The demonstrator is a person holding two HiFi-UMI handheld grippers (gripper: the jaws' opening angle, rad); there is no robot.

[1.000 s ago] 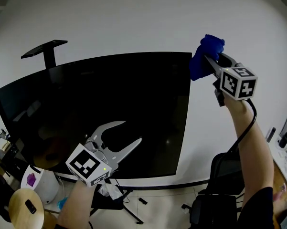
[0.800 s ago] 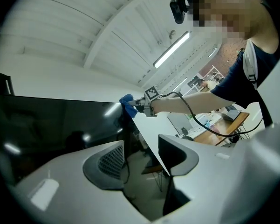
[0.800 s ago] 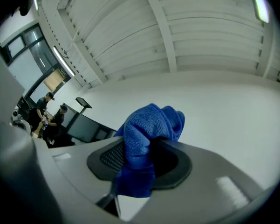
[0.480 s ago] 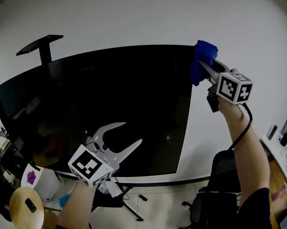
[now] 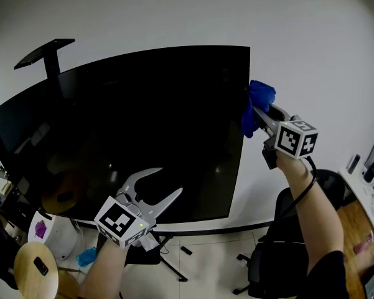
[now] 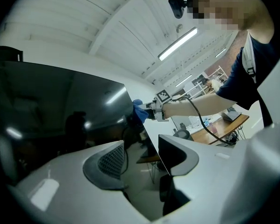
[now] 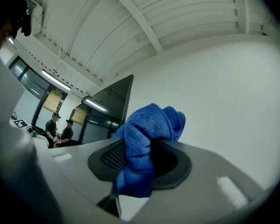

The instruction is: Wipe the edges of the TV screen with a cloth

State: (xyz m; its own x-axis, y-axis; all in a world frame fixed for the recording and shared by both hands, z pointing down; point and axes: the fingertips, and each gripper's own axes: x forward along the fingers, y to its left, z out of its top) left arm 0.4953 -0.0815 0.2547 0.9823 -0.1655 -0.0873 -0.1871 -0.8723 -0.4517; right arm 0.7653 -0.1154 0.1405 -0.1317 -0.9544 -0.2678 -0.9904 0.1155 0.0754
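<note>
Grips a blue cloth (image 5: 257, 99) tight in the right gripper (image 5: 261, 113), bunched against the right edge of the TV screen (image 5: 143, 117), upper half. Holds the left gripper (image 5: 171, 180) low before the screen's bottom edge, jaws spread wide, nothing between. Leaves a black chair (image 5: 279, 271) under the right arm and a round stool (image 5: 31, 268) at lower left. Buries the right jaw tips in cloth folds.

Fuzzy cloth (image 7: 146, 139), glossy TV screen (image 5: 143, 136)
</note>
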